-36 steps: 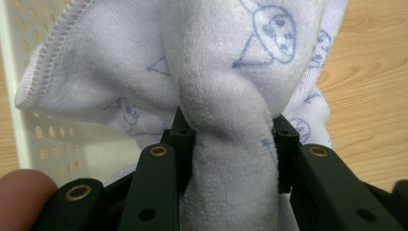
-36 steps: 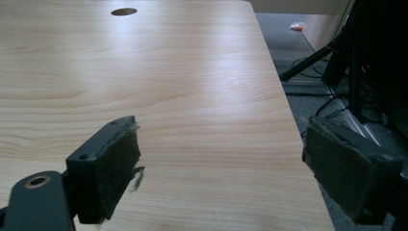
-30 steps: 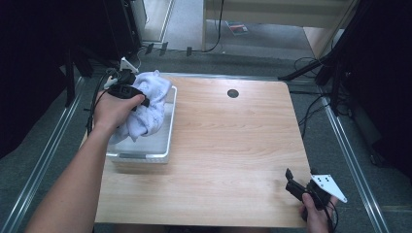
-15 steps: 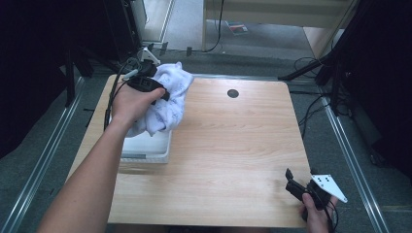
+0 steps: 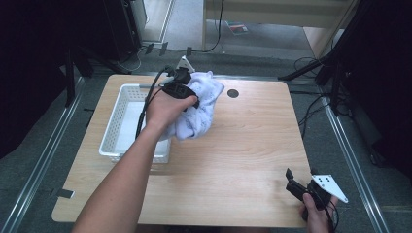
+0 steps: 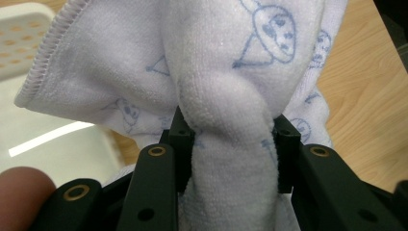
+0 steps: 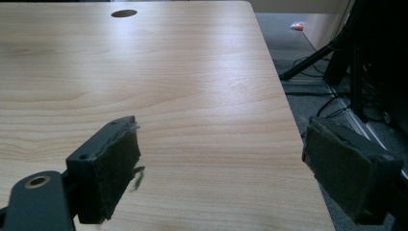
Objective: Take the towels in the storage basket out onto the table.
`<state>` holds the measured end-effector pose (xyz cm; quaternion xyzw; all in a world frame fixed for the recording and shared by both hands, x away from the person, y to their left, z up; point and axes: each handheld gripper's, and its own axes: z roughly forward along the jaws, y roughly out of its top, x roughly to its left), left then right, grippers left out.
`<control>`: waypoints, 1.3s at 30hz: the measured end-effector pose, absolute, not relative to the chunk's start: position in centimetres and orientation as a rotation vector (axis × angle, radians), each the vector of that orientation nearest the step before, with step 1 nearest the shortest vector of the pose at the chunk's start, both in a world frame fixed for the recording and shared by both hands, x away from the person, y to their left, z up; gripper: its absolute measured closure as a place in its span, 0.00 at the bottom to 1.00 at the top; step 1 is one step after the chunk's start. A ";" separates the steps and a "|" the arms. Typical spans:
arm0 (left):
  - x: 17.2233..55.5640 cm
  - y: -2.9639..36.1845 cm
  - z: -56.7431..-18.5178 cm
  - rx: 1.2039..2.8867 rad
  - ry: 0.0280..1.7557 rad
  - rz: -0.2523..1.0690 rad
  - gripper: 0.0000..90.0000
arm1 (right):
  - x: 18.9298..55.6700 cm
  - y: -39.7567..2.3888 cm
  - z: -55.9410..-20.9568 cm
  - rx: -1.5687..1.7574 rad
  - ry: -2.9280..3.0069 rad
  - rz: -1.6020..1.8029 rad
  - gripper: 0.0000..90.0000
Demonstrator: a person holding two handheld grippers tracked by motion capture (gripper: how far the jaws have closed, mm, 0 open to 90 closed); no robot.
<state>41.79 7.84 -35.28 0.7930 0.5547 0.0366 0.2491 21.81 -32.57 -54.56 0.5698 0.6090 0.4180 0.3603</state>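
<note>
Jaws of left gripper (image 6: 231,149) clamped on towel (image 6: 226,72), right gripper (image 7: 221,168) wide apart

You have a wooden desk (image 5: 243,145) with a round dark hole (image 5: 232,93) near its far edge, and cables (image 5: 311,116) trailing over the grey floor (image 5: 184,29) beyond.

Light wooden table (image 5: 243,145) with a white, seemingly empty basket (image 5: 112,145) at left.
</note>
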 end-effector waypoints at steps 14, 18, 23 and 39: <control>42.4 1.9 -38.2 2.182 1.455 0.021 0.71 | 21.8 -32.6 -54.6 1.460 1.580 1.077 0.15; 42.6 0.0 -39.4 2.195 1.454 0.020 0.71 | 21.9 -32.6 -54.6 1.462 1.579 1.081 0.15; 42.6 -2.2 -41.4 2.211 1.455 0.000 0.70 | 21.9 -32.6 -54.6 1.463 1.579 1.084 0.15; 42.7 -5.2 -46.3 2.221 1.497 -0.050 0.46 | 21.9 -32.6 -54.6 1.458 1.581 1.092 0.15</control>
